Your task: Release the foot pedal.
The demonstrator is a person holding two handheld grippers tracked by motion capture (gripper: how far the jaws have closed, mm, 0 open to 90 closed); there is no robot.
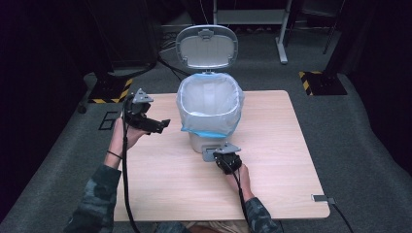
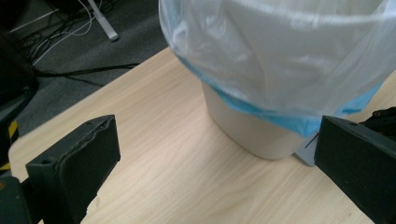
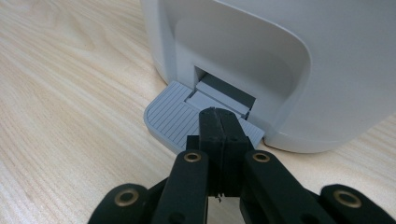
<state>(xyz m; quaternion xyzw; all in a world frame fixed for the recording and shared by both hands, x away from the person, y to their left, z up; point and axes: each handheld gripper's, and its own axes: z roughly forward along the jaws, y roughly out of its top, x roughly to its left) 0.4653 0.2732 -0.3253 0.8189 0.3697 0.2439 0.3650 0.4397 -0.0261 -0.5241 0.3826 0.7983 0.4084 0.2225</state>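
A small white pedal bin [image 1: 206, 141] stands on the wooden table [image 1: 272, 160], its lid [image 1: 207, 46] swung up and back. A clear liner bag [image 1: 210, 104] with a blue edge folds over its rim. My right gripper [image 1: 227, 156] is shut with nothing in it. In the right gripper view its closed tips [image 3: 218, 122] rest on the grey ribbed foot pedal [image 3: 175, 119] at the bin's base [image 3: 299, 70]. My left gripper [image 1: 163, 125] is open to the left of the bin, held above the table. Its view looks at the bag [image 2: 280, 51] and bin wall [image 2: 247, 126].
Dark carpet surrounds the table. Yellow-and-black striped stand feet [image 1: 112, 92] [image 1: 320, 82] sit on the floor at back left and back right. A white desk frame [image 1: 282, 39] stands behind the bin. Cables [image 1: 127, 194] trail from both grippers toward the person.
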